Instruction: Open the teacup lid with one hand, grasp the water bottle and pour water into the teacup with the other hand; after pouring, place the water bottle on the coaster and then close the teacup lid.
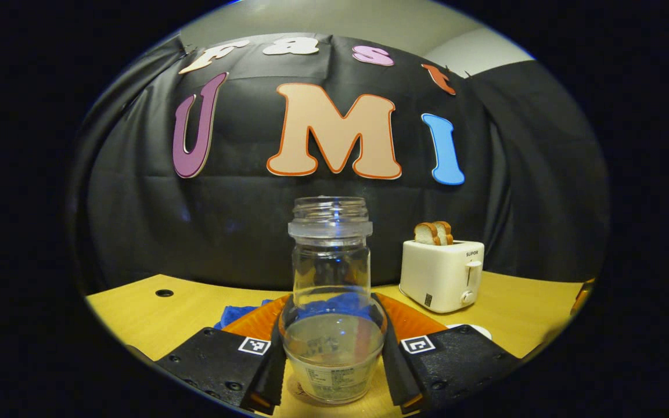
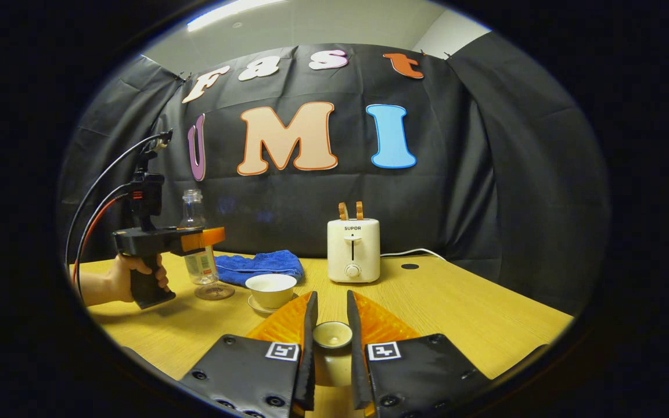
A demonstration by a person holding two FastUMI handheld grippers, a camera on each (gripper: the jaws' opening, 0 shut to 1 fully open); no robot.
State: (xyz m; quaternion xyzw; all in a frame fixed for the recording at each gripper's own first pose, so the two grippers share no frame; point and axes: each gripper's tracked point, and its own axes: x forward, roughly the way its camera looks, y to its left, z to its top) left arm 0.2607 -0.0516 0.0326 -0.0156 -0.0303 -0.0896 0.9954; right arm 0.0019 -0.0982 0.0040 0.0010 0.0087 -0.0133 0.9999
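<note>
My left gripper is closed on the bottle, a finger pressed to each side of its lower body. The bottle stands upright, uncapped, with only a little water in it. In the right gripper view, that left gripper sits at 9 o'clock with my hand on its grip, and the bottle is over the clear coaster; I cannot tell whether it touches.

My right gripper is clamped on the lid, which is pinched between the fingers and held off the table. The cup stands uncovered on its saucer at about 11 o'clock from the lid. Behind the cup lies a blue cloth, and the toaster stands at 12 o'clock with toast in its slots.
</note>
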